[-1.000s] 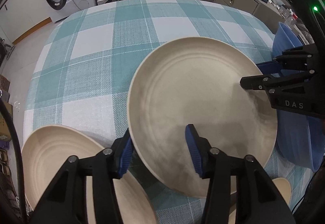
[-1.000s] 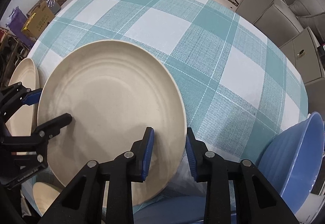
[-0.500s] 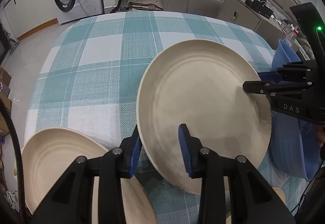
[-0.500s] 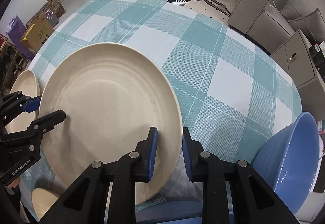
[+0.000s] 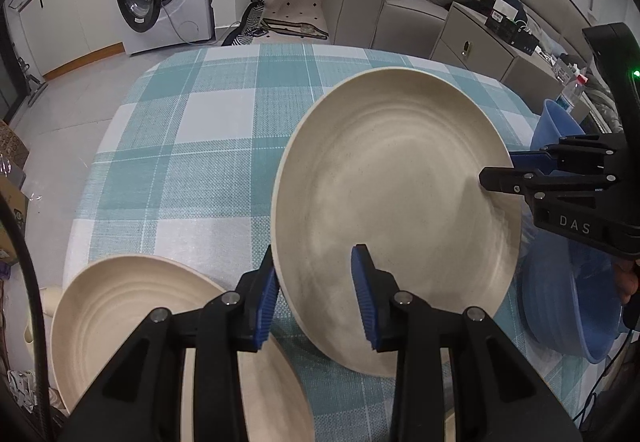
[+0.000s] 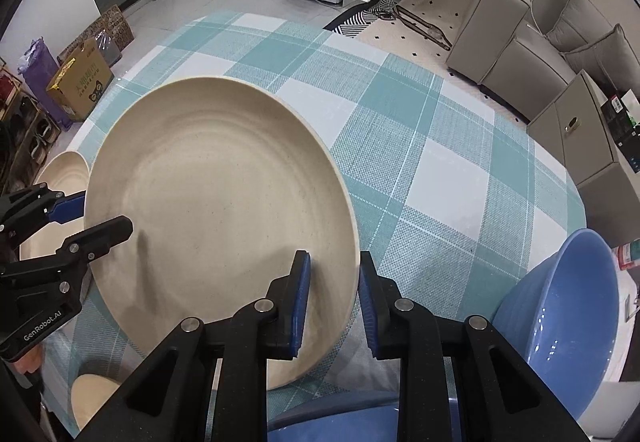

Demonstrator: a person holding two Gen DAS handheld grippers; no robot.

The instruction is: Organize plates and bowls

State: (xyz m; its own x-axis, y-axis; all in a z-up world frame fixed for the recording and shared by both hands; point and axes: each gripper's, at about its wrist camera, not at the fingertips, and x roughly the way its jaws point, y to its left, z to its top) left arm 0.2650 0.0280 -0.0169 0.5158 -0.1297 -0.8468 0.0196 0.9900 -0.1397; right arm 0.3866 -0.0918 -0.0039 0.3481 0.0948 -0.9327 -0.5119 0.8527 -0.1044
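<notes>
1. We see the large round beige plate [image 5: 396,213] held clear of the table covered in a teal-and-white checked cloth [image 5: 180,145], tilted, and pinched at two opposite edges.
2. The left gripper [image 5: 316,296] has just been closing and now sits narrow on the plate's near-left rim, one blue pad under the edge and one on the upper face.
3. The right gripper [image 6: 332,296] is clamped on the opposite rim in the same manner, at its tightest.
4. Risk, as we judge it: both grips bite only a thin strip of rim, so if the two hands drift apart or twist unevenly, the plate could slip out and fall.
5. A second beige plate [image 5: 132,326] lies low and left, just beside the left gripper; a careless lowering could strike its edge.
6. The blue plastic bowls [image 6: 560,322] stand close to the right gripper, near enough to be knocked by a swing.
</notes>
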